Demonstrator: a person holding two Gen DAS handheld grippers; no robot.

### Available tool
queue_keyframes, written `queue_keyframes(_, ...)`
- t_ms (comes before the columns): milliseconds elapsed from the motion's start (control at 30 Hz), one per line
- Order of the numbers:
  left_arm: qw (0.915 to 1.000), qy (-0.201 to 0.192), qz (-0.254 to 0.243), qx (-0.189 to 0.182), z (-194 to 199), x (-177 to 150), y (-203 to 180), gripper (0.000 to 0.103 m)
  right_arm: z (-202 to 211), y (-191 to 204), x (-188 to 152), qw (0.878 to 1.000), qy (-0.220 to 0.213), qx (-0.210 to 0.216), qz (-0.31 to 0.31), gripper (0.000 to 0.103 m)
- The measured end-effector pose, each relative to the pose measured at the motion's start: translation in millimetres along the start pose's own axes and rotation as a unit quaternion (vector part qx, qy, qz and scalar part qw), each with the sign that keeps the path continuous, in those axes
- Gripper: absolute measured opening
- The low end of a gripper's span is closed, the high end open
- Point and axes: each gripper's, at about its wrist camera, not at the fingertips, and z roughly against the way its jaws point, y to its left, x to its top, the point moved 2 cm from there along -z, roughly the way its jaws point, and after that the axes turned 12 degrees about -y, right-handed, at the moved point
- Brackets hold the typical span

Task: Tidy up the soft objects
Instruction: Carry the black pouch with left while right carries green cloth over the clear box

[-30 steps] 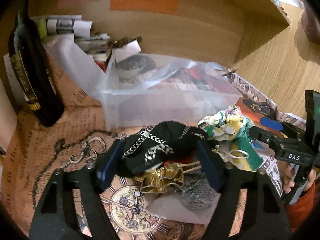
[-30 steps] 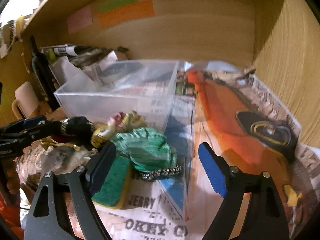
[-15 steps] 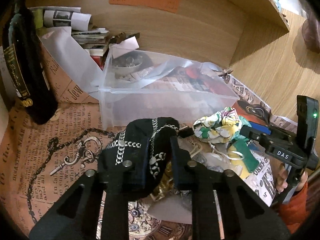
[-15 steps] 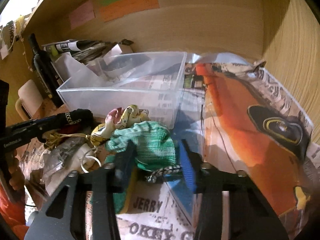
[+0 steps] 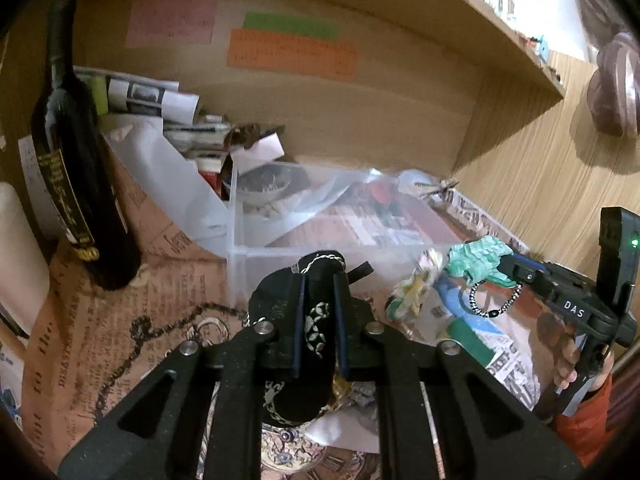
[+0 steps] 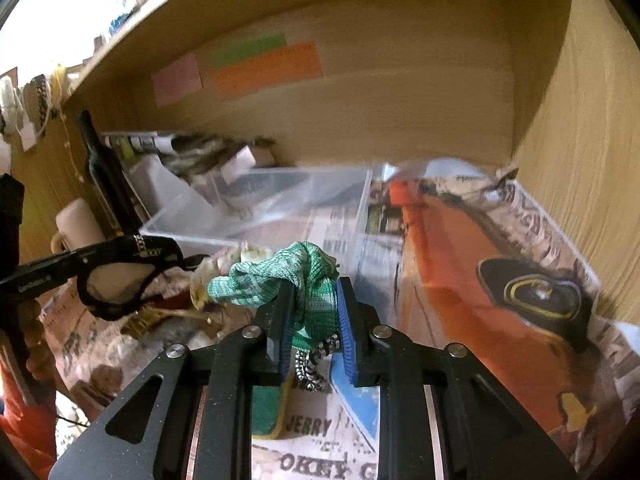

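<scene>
My left gripper point(image 5: 318, 312) is shut on a black scrunchie with a silver chain print point(image 5: 316, 320) and holds it up in front of the clear plastic bin point(image 5: 240, 264). It also shows in the right wrist view point(image 6: 120, 276) as a hanging black loop. My right gripper point(image 6: 312, 312) is shut on a green knitted scrunchie point(image 6: 296, 276), lifted off the desk, with a black-and-white beaded band point(image 6: 310, 364) dangling below. In the left wrist view the green scrunchie point(image 5: 476, 256) is right of the bin. A floral scrunchie point(image 5: 416, 284) lies below it.
A dark wine bottle point(image 5: 76, 184) stands at the left. Rolled papers and clutter point(image 5: 160, 100) sit behind the bin. A gold scrunchie point(image 6: 144, 320) and other soft items lie on the newspaper-covered desk. A green-and-yellow sponge point(image 6: 268, 408) lies under my right gripper. Wooden walls enclose the back and right.
Both grippers went from open to shut on their scrunchies. Each has since lifted its scrunchie off the pile, toward the bin.
</scene>
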Motion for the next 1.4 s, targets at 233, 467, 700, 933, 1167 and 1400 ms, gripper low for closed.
queue_keyframes(233,0.9995,-0.029,-0.012,-0.004,11,15,-9,0.012,8,6,9,1.0,-0.021,0.011,0.004,0.018)
queue_keyframes(467,0.9994,-0.029,-0.012,-0.012,8,15,-14,0.012,-18,5,-20,0.998,0.059,0.014,0.014,0.028)
queue_keyframes(700,0.9994,-0.03,-0.012,-0.013,6,16,-16,0.012,-29,7,-25,0.997,0.076,0.013,0.032,0.039)
queue_keyframes(933,0.9985,-0.052,-0.011,-0.017,11,34,-17,0.012,-36,16,-16,0.996,0.065,0.036,0.041,0.02)
queue_keyframes(1167,0.9959,-0.086,-0.025,-0.011,10,67,-19,0.012,-19,26,9,0.998,0.018,0.051,0.044,0.017)
queue_keyframes(1400,0.9921,-0.12,-0.036,0.005,-6,91,-22,0.012,-12,32,47,0.997,-0.046,0.05,0.047,0.017)
